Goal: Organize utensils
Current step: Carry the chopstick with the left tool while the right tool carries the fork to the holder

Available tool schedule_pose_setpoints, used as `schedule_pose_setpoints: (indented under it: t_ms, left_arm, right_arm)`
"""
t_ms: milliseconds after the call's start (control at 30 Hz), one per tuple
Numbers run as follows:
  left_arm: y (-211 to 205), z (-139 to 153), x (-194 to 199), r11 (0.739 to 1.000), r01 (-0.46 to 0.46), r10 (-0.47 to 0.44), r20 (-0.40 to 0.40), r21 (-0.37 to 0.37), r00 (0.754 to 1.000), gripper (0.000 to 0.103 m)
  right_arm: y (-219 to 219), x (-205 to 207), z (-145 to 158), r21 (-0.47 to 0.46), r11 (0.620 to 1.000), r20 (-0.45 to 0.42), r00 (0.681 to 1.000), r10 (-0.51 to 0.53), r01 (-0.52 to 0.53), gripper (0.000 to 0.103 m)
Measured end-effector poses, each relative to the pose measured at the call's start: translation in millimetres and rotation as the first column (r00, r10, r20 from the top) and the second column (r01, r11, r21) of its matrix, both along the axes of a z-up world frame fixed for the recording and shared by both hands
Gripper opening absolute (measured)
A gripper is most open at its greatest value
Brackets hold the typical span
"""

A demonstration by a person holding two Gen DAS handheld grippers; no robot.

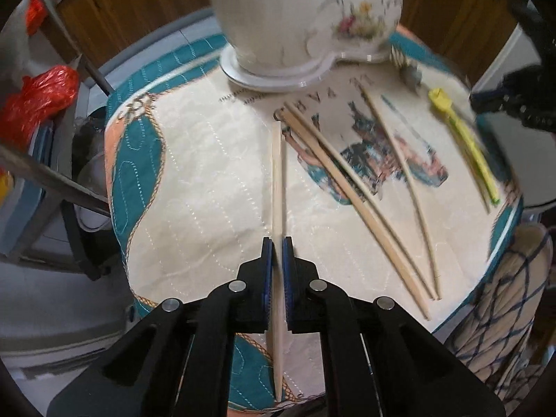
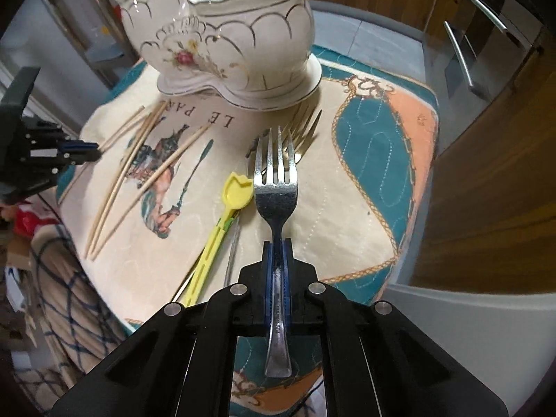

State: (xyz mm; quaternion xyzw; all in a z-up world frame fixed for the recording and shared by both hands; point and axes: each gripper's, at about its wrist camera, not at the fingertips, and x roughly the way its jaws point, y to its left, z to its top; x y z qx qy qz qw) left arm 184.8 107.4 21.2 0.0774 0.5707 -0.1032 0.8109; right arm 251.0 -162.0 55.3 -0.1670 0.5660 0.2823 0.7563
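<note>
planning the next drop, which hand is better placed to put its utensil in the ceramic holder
Right, probably. The right gripper grips the fork, tines aimed at the ceramic holder, whose mouth shows. The left gripper grips a chopstick but sees only its wall.

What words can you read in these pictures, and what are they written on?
"LE PAR": big dark letters on the quilted cloth, just in front of the ceramic holder; the rest is hidden by chopsticks and the holder's base.
Smaller print beside the holder's base in the left wrist view: too blurred to read.
Stamp on the fork handle: too small to read.
Nothing else has writing.
</note>
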Motion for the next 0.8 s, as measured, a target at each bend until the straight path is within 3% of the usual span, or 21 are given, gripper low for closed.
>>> schedule_pose_setpoints:
  t_ms: [100, 267, 500, 800]
  left_arm:
    - [10, 16, -10, 0.998, -0.037, 0.042, 0.094, -0.053, 0.995, 0.005]
    - [28, 53, -27, 0.978, -0.084, 0.133, 0.264, -0.190, 0.955, 0.005]
    - [28, 81, -32, 0.931, -0.099, 0.249, 0.414, -0.351, 0.876, 0.005]
    - [15, 99, -35, 0.916, -0.084, 0.315, 0.577, -0.391, 0.753, 0.006]
  right_arm:
    - [-1, -5, 4, 0.023, 1.000, 0.020, 1.000, -0.006, 0.005, 0.006]
    - [-8, -13, 23, 0.117, 0.993, 0.088, 0.996, -0.006, -0.004, 0.006]
    - [-14, -32, 48, 0.252, 0.968, 0.199, 0.979, -0.045, -0.007, 0.006]
    - [-19, -42, 75, 0.388, 0.922, 0.314, 0.943, -0.108, -0.024, 0.006]
